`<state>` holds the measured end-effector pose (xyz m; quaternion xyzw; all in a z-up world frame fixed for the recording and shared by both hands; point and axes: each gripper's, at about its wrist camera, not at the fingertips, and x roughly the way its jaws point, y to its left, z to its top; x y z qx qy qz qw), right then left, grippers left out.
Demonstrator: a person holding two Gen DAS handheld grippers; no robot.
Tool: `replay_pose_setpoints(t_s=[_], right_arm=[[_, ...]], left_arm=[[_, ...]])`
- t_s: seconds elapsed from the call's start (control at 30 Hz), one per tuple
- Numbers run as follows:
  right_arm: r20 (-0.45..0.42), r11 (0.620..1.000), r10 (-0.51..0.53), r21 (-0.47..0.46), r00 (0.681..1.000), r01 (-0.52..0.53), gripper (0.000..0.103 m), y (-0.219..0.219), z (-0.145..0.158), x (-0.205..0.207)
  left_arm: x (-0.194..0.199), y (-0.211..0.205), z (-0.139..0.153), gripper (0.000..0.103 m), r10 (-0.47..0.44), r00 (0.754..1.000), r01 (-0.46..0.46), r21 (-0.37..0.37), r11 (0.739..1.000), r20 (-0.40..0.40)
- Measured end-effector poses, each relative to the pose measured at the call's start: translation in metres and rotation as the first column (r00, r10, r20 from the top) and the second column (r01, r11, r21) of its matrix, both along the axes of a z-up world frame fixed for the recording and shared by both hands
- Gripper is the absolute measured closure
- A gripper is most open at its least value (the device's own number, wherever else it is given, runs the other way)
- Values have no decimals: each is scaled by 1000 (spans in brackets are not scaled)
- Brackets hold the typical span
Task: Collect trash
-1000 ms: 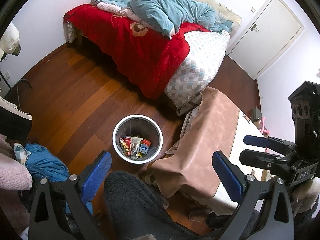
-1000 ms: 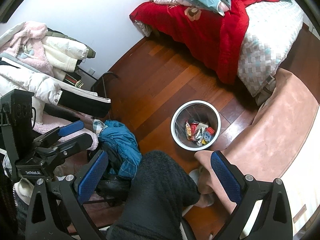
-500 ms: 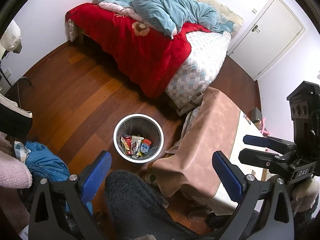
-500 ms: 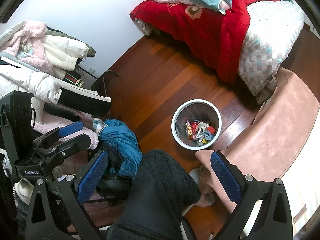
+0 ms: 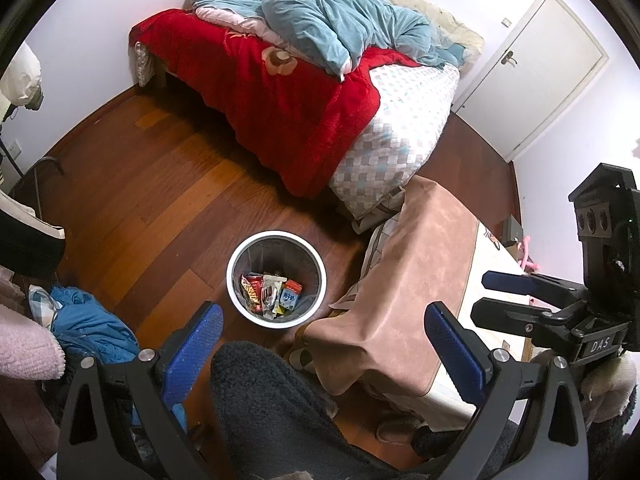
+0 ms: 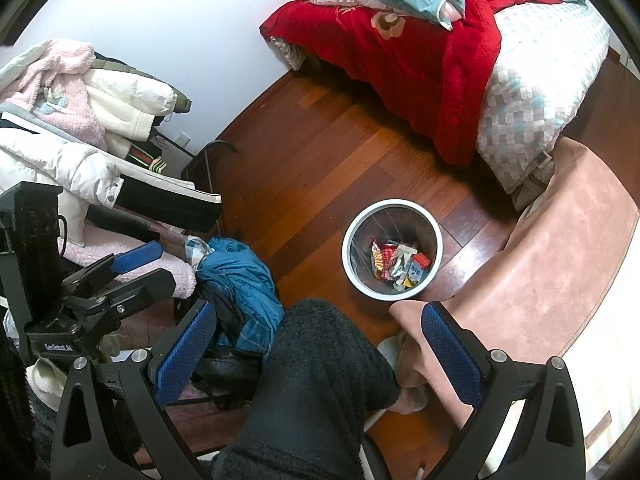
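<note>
Fingers (image 5: 196,344) of both grippers — wide apart, empty

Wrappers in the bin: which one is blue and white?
The small carton-like packet at the right of the pile in the white bin. It has a blue-and-white face under a red top, while the wrappers to its left are red and yellow.

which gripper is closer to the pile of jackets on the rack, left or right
Left. The left gripper sits right beside the pile of jackets, open and empty. The right gripper is over the cloth-covered table, on the far side of the trash bin, also open.
</note>
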<state>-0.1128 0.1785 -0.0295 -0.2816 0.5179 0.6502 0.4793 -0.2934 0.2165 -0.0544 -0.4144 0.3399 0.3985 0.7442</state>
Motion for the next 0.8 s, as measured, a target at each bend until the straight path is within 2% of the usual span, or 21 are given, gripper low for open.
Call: replay_pose_setpoints(t_s=[0.8], right_arm=[[10, 1000, 2, 3, 1000, -2, 0, 0, 4, 2]], left_arm=[[1, -1, 8, 0, 0, 1000, 0, 17, 1000, 2]])
